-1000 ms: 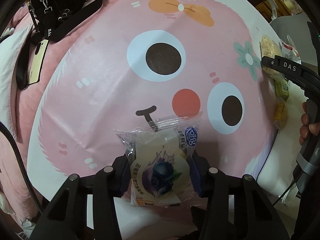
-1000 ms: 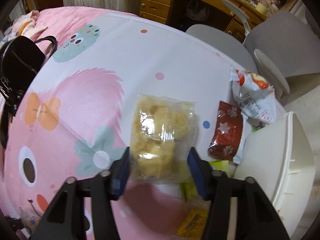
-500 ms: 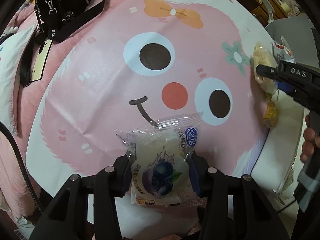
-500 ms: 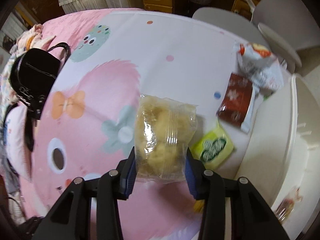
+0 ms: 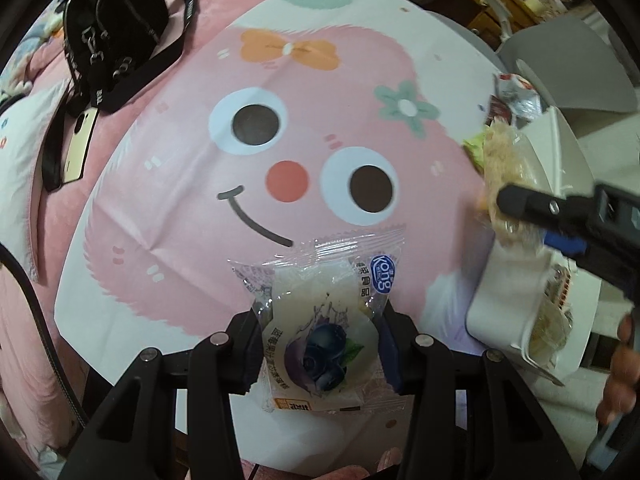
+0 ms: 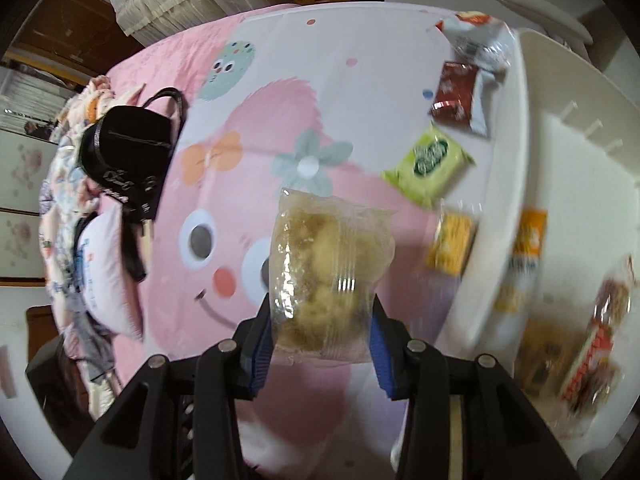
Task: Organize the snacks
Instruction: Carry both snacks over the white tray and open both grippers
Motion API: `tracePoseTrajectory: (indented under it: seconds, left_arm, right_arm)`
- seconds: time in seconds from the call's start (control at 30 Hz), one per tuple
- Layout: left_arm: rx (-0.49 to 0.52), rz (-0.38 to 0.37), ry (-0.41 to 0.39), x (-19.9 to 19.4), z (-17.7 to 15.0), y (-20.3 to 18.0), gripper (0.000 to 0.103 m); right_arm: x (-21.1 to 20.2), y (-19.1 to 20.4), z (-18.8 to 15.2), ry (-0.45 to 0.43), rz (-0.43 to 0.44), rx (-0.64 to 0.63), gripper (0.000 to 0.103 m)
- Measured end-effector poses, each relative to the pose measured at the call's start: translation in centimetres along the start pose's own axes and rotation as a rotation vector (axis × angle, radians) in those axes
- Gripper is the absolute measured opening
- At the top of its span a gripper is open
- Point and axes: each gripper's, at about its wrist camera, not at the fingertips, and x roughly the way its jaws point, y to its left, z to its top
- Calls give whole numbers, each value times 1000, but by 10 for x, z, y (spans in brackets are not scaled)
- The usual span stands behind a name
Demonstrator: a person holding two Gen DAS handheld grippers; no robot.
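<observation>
Higher now: "Kong"-labelled blueberry snack

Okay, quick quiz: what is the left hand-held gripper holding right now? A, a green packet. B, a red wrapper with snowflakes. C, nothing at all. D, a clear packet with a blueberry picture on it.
D: in the left wrist view the left hand-held gripper has its pads pressed on both sides of the blueberry packet, held above the pink cartoon bedspread.
</observation>
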Motion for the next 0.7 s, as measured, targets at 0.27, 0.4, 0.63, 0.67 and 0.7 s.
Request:
tracePoseTrajectory:
  seconds: [0.27, 0.4, 0.63, 0.67, 0.7]
  left_arm:
    - [57, 8, -37, -24, -11, -27, 46]
    - [108, 11, -64, -36, -12, -47, 46]
    - [230, -3, -86, -51, -6, -99, 46]
    - [251, -3, -84, -52, -5, -108, 46]
    - [268, -8, -81, -53, -4, -117, 46]
  right_arm:
    - [-48, -20, -50, -39, 72, 25, 43]
    - [-70, -43, -70, -69, 74, 63, 43]
    - [-102, -100, -99, -130, 58, 183, 43]
    - [-105, -108, -102, -139, 54, 202, 43]
    - [-108, -116, -104, -146, 51, 220, 43]
